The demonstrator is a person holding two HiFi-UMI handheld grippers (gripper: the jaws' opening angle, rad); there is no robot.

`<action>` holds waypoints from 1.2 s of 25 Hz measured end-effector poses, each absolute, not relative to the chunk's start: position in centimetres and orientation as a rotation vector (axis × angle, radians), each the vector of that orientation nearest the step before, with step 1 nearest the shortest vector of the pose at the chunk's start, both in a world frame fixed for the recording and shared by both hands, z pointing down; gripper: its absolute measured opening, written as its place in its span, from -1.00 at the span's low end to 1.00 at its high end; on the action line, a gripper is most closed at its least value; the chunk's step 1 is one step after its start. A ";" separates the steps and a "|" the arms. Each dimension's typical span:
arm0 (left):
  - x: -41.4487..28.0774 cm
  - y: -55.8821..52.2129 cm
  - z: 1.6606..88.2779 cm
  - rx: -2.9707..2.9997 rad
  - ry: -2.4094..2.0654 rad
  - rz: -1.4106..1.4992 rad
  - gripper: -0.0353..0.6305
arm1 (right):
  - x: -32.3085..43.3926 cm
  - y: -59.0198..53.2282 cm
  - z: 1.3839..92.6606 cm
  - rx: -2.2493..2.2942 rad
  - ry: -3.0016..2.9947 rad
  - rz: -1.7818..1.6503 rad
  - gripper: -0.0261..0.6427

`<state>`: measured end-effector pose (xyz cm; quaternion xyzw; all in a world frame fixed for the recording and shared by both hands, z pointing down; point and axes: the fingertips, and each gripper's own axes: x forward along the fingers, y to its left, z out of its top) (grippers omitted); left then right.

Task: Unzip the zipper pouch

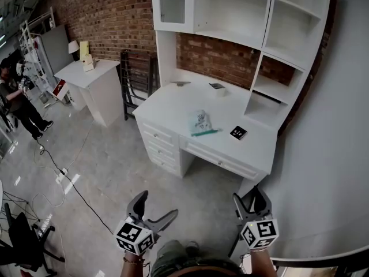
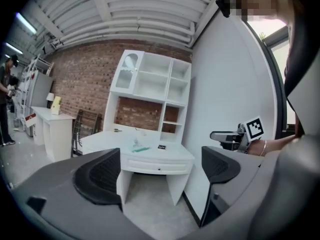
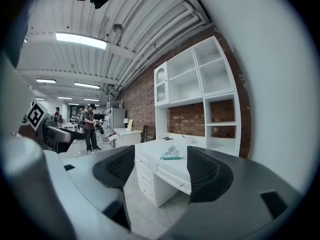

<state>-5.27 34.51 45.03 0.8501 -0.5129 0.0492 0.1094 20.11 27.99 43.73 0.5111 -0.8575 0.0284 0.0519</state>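
Observation:
A clear zipper pouch (image 1: pixel 201 122) with a green zip strip lies flat on the white desk (image 1: pixel 170 105), well ahead of both grippers. It shows small and far off in the left gripper view, pouch (image 2: pixel 139 145), and in the right gripper view, pouch (image 3: pixel 171 153). My left gripper (image 1: pixel 158 203) is at the bottom of the head view, over the floor, open with nothing between its pads (image 2: pixel 100 176). To its right, my right gripper (image 1: pixel 249 198) is also open and empty, its pads (image 3: pixel 207 171) framing the distant desk.
A black marker tile (image 1: pixel 238 133) lies right of the pouch, below the desk's white shelf hutch (image 1: pixel 242 16). A second white desk (image 1: pixel 92 77) and a black rack (image 1: pixel 138 79) stand to the left. A person (image 1: pixel 17 103) stands far left. Cables (image 1: pixel 69 178) cross the floor; a white wall (image 1: pixel 334 154) curves at right.

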 end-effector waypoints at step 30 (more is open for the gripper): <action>-4.3 30.8 45.0 2.544 -1.495 0.103 0.82 | 19.2 24.8 44.8 1.420 -2.637 -0.012 0.77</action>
